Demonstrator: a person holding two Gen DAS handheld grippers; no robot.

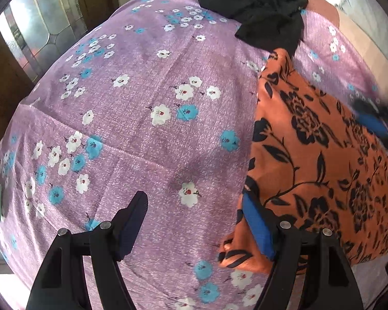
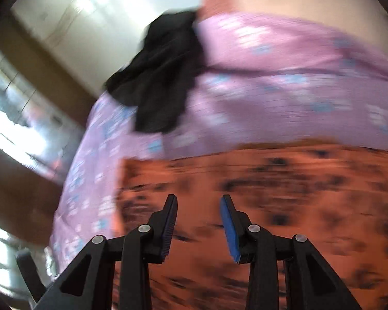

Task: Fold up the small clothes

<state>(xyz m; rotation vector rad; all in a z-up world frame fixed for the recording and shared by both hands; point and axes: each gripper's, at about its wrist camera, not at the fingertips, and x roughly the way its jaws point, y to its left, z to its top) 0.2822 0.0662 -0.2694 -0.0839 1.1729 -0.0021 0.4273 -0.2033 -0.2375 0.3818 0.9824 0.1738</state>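
On your purple sheet [image 1: 147, 134]: one orange floral cloth [image 1: 310, 160], one black garment [image 1: 258, 7]. Left gripper [image 1: 194, 222] wide apart, right gripper [image 2: 199, 222] part-open; both hold nothing.

We see a slightly glossy orange cloth with black flower print [image 1: 323, 155], a matt crumpled black cloth [image 1: 258, 7], and a finely textured purple flowered bedsheet [image 1: 147, 129] under both.

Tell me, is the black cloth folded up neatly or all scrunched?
Scrunched. The black cloth sits in a wrinkly, bunched heap at the far end of the purple flowery sheet, with no flat layers or straight edges.
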